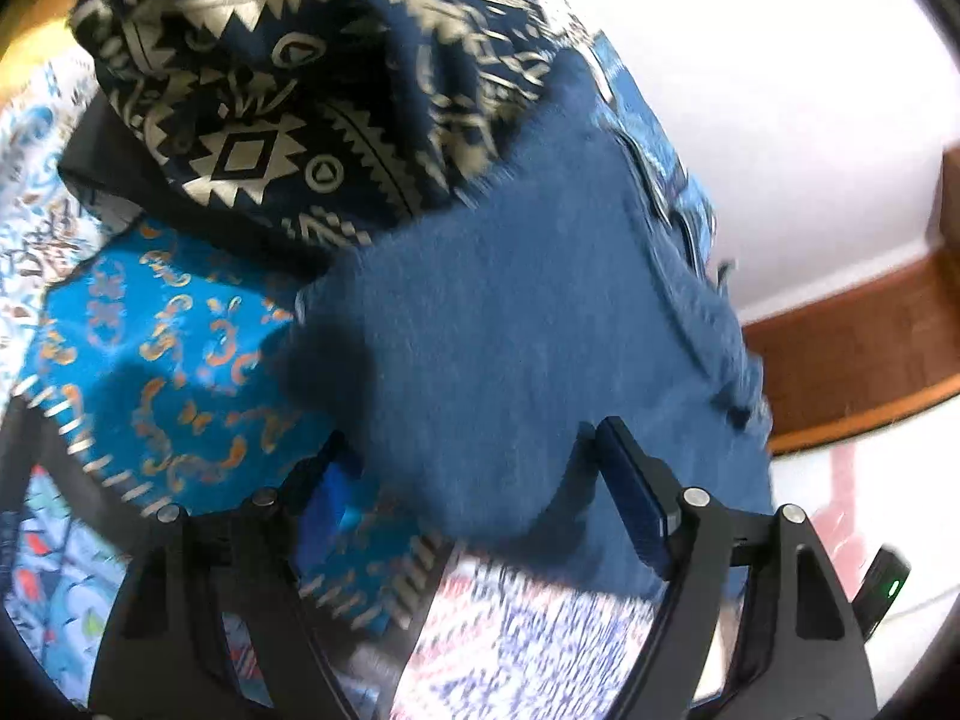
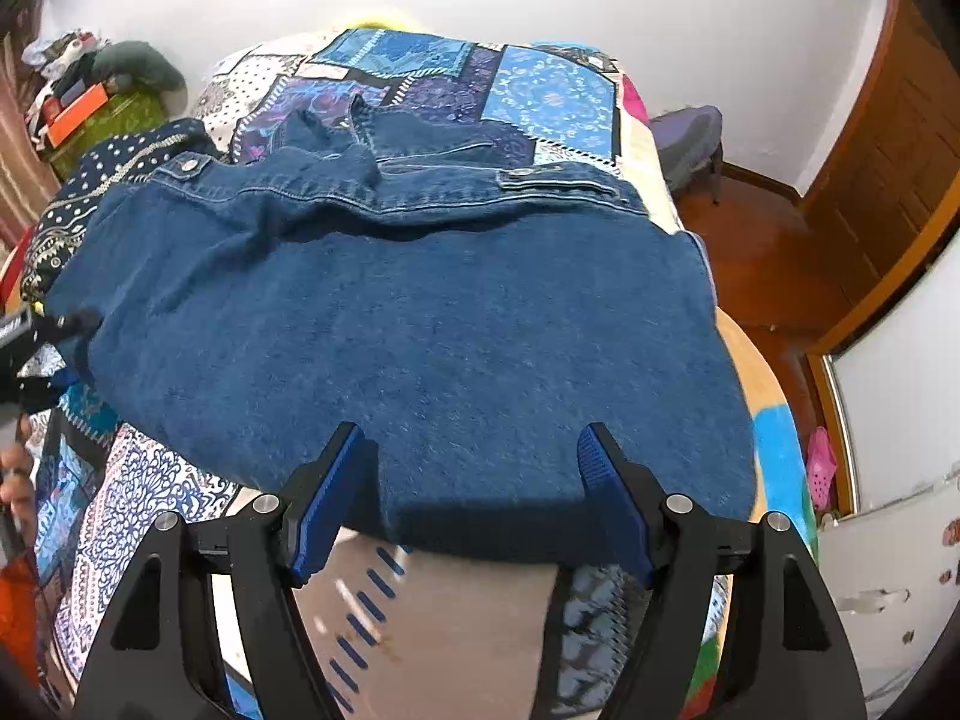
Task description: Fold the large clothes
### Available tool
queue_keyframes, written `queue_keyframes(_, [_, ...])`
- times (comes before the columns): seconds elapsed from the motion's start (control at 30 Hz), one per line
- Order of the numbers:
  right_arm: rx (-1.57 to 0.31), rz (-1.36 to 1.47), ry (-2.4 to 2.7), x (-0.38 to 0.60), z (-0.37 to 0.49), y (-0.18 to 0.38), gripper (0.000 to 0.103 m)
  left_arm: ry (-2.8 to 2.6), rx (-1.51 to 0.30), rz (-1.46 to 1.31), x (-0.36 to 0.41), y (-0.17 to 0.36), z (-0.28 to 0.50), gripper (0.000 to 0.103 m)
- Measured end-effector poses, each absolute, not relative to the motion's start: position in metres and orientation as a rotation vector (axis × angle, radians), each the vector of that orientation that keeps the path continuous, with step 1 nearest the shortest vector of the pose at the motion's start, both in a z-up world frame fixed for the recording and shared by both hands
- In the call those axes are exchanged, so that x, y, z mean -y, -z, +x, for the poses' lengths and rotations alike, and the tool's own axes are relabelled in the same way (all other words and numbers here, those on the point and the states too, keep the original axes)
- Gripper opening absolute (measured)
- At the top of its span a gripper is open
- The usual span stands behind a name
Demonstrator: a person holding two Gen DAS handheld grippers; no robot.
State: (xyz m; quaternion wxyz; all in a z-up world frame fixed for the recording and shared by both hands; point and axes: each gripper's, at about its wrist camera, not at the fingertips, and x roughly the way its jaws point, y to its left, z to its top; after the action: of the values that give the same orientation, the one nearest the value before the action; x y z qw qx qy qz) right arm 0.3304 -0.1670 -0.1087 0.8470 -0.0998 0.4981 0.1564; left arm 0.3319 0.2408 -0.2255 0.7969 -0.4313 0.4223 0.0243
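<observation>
Blue denim jacket (image 2: 408,324), folded and lying flat on a patchwork quilt (image 2: 540,90), collar and buttoned flaps at the far side, near edge smooth

The denim jacket (image 2: 408,324) lies on the patchwork quilt (image 2: 540,90), patterned cloth (image 2: 90,198) at its left.

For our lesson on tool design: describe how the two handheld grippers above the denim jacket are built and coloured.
Both the left gripper and the right gripper have matte black angular frames with triangular cut-outs and round silver pivot pins. Each finger carries a flat blue ribbed pad. No cables or sleeves show.
</observation>
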Motion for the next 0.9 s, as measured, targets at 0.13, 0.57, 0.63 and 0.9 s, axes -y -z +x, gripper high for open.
queue_keyframes(0.13, [-1.04, -0.236, -0.332, 0.16, 0.333, 0.111, 0.07, -0.052, -0.897, -1.03, -0.247, 0.242, 0.349, 0.078])
queue_keyframes(0.57, [-1.0, -0.264, -0.344, 0.141, 0.333, 0.09, 0.07, -0.012, -0.762, -0.755, -0.206, 0.148, 0.342, 0.015])
queue_keyframes(0.63, [-0.981, -0.259, -0.362, 0.135, 0.332, 0.08, 0.07, 0.007, -0.717, -0.687, -0.198, 0.119, 0.333, 0.013])
queue_keyframes(0.9, [-0.992, -0.24, -0.554, 0.086, 0.33, 0.07, 0.07, 0.006, -0.537, -0.621, -0.194, 0.039, 0.303, 0.012])
